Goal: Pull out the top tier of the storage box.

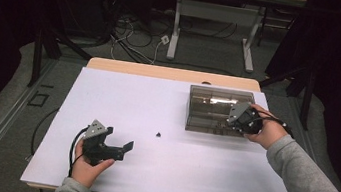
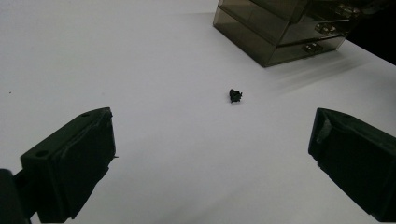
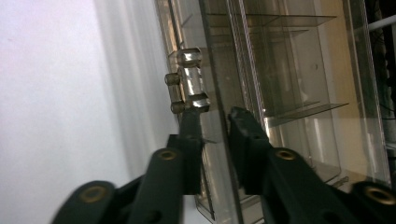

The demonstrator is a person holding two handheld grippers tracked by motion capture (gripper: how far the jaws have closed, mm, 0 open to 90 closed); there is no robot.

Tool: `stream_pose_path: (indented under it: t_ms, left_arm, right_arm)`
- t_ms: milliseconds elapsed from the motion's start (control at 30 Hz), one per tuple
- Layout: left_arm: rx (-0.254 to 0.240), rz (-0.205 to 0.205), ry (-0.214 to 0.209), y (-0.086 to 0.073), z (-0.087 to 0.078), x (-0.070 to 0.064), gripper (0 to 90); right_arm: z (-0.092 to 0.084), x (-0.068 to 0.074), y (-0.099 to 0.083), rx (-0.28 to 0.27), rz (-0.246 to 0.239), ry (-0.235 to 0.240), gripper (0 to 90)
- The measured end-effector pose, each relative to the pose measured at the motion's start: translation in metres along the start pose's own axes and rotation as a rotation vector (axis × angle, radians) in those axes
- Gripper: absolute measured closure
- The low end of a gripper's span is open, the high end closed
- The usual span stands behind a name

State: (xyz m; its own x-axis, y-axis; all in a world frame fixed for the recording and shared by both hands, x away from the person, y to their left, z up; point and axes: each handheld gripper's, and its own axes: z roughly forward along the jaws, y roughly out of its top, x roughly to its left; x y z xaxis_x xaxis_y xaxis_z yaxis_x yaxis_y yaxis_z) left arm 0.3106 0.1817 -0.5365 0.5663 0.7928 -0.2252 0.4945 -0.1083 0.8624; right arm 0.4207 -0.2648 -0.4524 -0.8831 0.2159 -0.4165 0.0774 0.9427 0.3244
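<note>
A smoky clear drawer cabinet (image 1: 207, 106) stands at the right of the white table top (image 1: 157, 175). My right gripper (image 1: 222, 127) is at its front. In the right gripper view the jaws (image 3: 215, 116) stand narrowly apart astride a drawer's front panel, and one tip touches the end of the clear handle (image 3: 189, 79). A slim gap still shows beside the panel. My left gripper (image 1: 119, 138) rests near the front left, jaws wide open and bare. A small black thing (image 1: 158, 134) lies on the table ahead of the left gripper (image 2: 212, 126), the black thing (image 2: 235, 95) well beyond its tips.
The cabinet (image 2: 275, 32) has several stacked drawers with small handles. The table's wooden far edge (image 1: 171, 73) lies behind the white sheet. Cables and another table's legs (image 1: 175, 26) are on the floor beyond. Dark curtains close both sides.
</note>
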Motion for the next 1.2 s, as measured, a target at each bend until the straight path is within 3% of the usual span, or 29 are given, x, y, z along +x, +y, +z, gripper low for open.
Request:
stream_pose_path:
  t_ms: [200,267,300,467,600,967,1033,1200]
  left_arm:
    - [-0.001,-0.002,0.001,0.0,0.0,0.0,0.9]
    - [-0.002,-0.004,0.001,0.0,0.0,0.0,0.9]
    - [-0.001,-0.003,0.001,0.0,0.0,0.0,0.9]
    - [-0.001,-0.004,0.001,0.0,0.0,0.0,0.9]
    - [-0.002,-0.004,0.002,0.0,0.0,0.0,0.9]
    - [-0.002,-0.005,0.002,0.0,0.0,0.0,0.9]
    - [-0.002,-0.004,0.002,0.0,0.0,0.0,0.9]
    - [-0.002,-0.007,0.003,0.0,0.0,0.0,0.9]
  right_arm:
    - [0.0,-0.001,0.0,0.005,-0.042,-0.004,83.9]
    - [-0.002,-0.002,0.001,0.03,-0.053,0.011,84.3]
    - [-0.001,-0.001,0.001,0.005,-0.064,0.003,84.6]
    - [-0.002,0.0,0.003,0.03,-0.089,0.005,85.0]
    - [-0.002,0.0,0.004,0.02,-0.117,0.007,85.2]
    - [-0.006,0.006,0.004,0.029,-0.144,0.028,85.8]
    - [-0.005,0.008,0.003,-0.014,-0.148,0.02,85.9]
    - [-0.009,0.011,0.003,0.019,-0.162,0.042,86.0]
